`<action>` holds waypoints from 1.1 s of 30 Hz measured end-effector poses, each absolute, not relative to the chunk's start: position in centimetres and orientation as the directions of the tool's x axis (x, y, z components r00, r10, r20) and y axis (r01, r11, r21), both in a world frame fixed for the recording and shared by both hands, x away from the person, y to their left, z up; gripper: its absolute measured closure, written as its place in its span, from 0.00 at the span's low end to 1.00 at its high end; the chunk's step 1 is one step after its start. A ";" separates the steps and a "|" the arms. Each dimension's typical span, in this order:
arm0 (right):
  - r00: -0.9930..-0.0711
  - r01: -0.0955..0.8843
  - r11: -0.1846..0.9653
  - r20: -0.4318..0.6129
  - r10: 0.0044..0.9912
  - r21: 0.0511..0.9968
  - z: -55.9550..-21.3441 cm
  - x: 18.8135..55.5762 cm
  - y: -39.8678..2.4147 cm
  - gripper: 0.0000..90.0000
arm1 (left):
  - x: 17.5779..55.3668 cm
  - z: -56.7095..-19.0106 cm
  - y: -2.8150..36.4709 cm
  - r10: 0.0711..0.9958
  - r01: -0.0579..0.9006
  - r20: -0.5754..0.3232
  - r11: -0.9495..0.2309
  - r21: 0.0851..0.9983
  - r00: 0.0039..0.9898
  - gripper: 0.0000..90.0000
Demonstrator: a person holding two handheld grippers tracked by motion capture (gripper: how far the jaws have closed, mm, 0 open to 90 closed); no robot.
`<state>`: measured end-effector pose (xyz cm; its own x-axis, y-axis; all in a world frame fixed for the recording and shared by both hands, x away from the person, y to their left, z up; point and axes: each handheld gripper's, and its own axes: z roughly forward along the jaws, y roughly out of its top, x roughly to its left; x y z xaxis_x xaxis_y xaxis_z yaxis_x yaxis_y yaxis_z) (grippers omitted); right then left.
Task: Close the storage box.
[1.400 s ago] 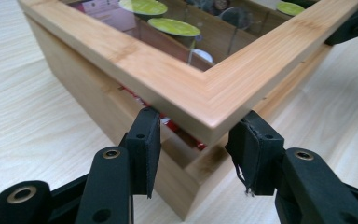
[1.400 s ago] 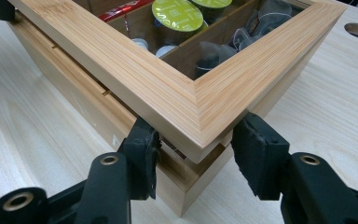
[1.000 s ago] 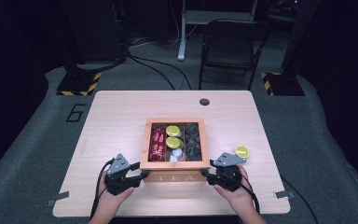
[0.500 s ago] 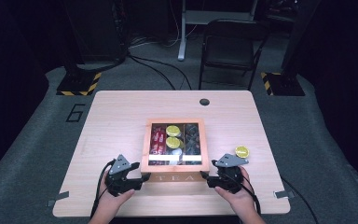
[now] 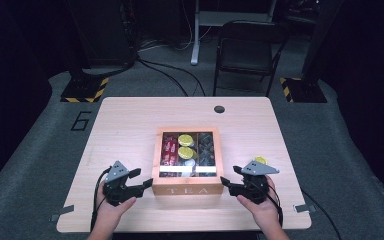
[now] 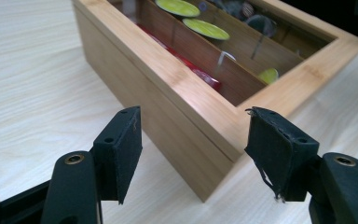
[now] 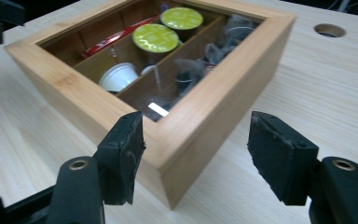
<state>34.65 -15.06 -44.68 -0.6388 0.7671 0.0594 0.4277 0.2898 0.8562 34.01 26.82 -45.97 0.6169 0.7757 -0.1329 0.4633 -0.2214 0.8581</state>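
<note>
A wooden tea box [image 5: 187, 189] with a glass-panelled lid lies shut at the table's middle front. Through the glass I see red sachets [image 5: 169, 149], yellow-green capsules [image 5: 185, 140] and dark tea bags [image 5: 206, 146]. My left gripper [image 5: 142, 181] sits at the box's front left corner and my right gripper [image 5: 226, 181] at its front right corner. Both have just been opening. In the left gripper view the box corner [image 6: 214, 182] lies between the spread jaws of the left gripper [image 6: 193, 154], untouched. In the right gripper view the box corner [image 7: 172, 186] likewise stands between the right gripper's [image 7: 196, 149] jaws, pads clear of it.
A yellow capsule [image 5: 260, 160] lies on the table just behind my right gripper. A round cable hole [image 5: 219, 109] sits near the table's far edge. A dark chair [image 5: 245, 50] stands beyond the table.
Both grippers' jaws have spread wider and let go of the box's front corners. The hands have stayed about where they were.
</note>
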 end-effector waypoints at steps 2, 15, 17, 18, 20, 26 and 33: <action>-0.624 0.432 0.278 0.062 0.779 0.858 -44.6 34.7 -15.6 0.39 | 34.1 -45.9 27.4 0.789 0.462 -0.140 -0.196 0.865 0.598 0.39; -0.558 0.447 0.273 0.027 0.829 0.852 -44.8 35.2 -17.9 0.40 | 34.8 -46.0 29.3 0.831 0.477 -0.137 -0.168 0.863 0.540 0.39; -0.553 0.453 0.268 0.032 0.833 0.850 -45.0 35.2 -18.1 0.40 | 35.0 -46.2 29.5 0.836 0.477 -0.131 -0.168 0.863 0.533 0.39; -0.554 0.450 0.274 0.025 0.832 0.850 -45.0 35.3 -18.2 0.40 | 35.0 -46.3 29.6 0.838 0.481 -0.134 -0.166 0.861 0.529 0.40; -0.548 0.451 0.283 0.013 0.836 0.847 -45.2 35.3 -18.4 0.40 | 35.3 -46.5 29.9 0.840 0.490 -0.140 -0.163 0.856 0.524 0.40; -0.540 0.460 0.314 -0.019 0.842 0.831 -46.1 35.5 -18.5 0.40 | 35.9 -47.3 30.1 0.846 0.515 -0.149 -0.163 0.842 0.512 0.40; -0.536 0.475 0.333 -0.032 0.843 0.814 -46.9 35.8 -18.4 0.40 | 36.3 -47.8 30.3 0.848 0.538 -0.161 -0.163 0.827 0.505 0.40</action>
<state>35.83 -18.40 -46.86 -0.5362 0.8435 -0.0318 0.4754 0.3330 0.8143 36.28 30.27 -47.83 0.5052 0.8478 -0.1614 0.5384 -0.1634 0.8267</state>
